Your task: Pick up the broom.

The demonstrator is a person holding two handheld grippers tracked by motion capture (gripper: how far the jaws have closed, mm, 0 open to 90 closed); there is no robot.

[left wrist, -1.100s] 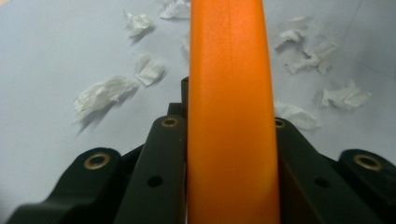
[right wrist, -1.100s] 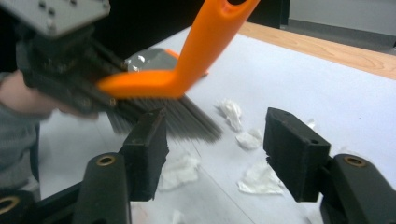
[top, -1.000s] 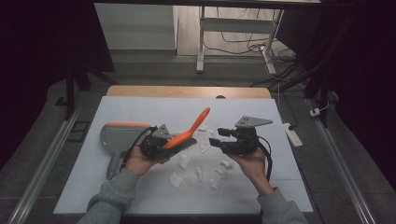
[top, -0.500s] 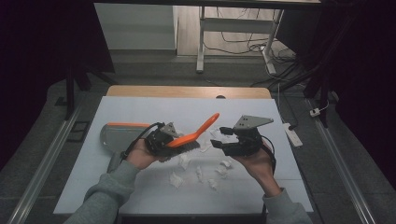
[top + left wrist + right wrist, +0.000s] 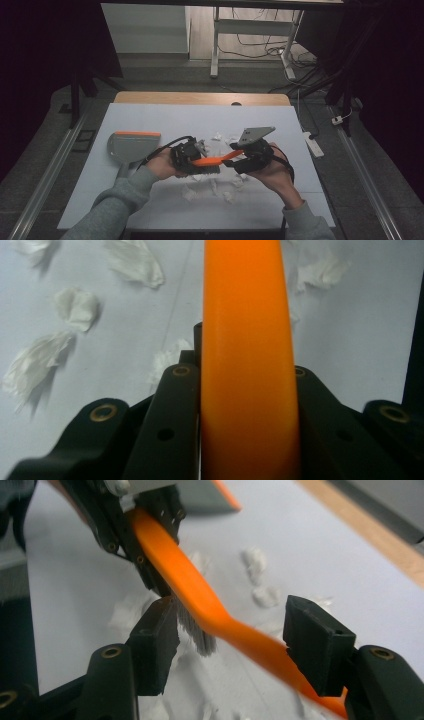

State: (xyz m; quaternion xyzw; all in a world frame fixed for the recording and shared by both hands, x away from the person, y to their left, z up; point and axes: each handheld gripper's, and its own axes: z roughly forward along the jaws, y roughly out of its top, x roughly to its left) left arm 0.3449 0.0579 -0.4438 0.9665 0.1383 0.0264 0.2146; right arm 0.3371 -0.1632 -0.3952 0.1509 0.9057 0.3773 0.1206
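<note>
Left tongs (image 5: 197, 159): clamped on my orange brush (image 5: 216, 161), held level just above the desk (image 5: 150, 115). Right tongs (image 5: 235, 630): apart, just been widening, straddling the brush handle without pressing. Paper scraps (image 5: 212, 186): scattered under and around the brush. Dustpan (image 5: 131, 146): left of the brush, apart.
</note>
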